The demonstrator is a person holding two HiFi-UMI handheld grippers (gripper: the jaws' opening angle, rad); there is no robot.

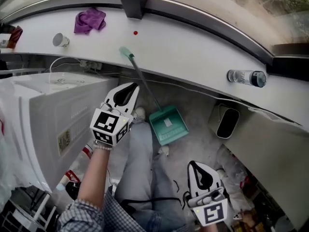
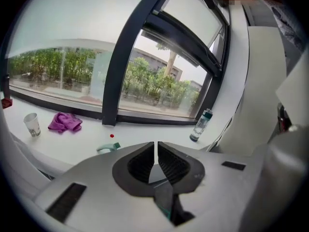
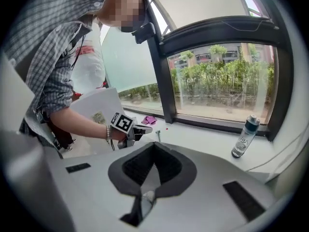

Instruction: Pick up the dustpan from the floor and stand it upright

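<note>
Just beyond and to the right of the left gripper [image 1: 134, 87], the dustpan [image 1: 168, 124] has its teal pan on the grey floor [image 1: 195, 105]; its long thin handle [image 1: 143, 83] slants up past the gripper's tips, close beside them but with no contact to be seen, and its pale green end leans on the edge of the white sill [image 1: 193, 47]; in the left gripper view that handle end pokes up just left of the jaws, above the gripper's white body; the left gripper's dark ribbed jaws are pressed together at the tips with nothing between them; the right gripper [image 1: 192, 164] hangs lower in the head view, well short of the pan and to its right, and its own view shows its jaws likewise clenched together on nothing; from the right gripper the left one appears ahead and to the left, its marker cube [image 3: 122, 123] above a bare forearm; past the left gripper on the sill lie a purple cloth [image 1: 89, 21] and a paper cup [image 1: 60, 40] to the left, a small red dot [image 1: 135, 33] near the handle end, and a clear bottle [image 2: 200, 125] standing off to the right; a large white box [image 1: 48, 120] is at the left gripper's left side; a white bin with a black opening [image 1: 227, 122] sits on the floor right of the pan; the person's grey trouser leg [image 1: 140, 163] stretches between the two grippers.
</note>
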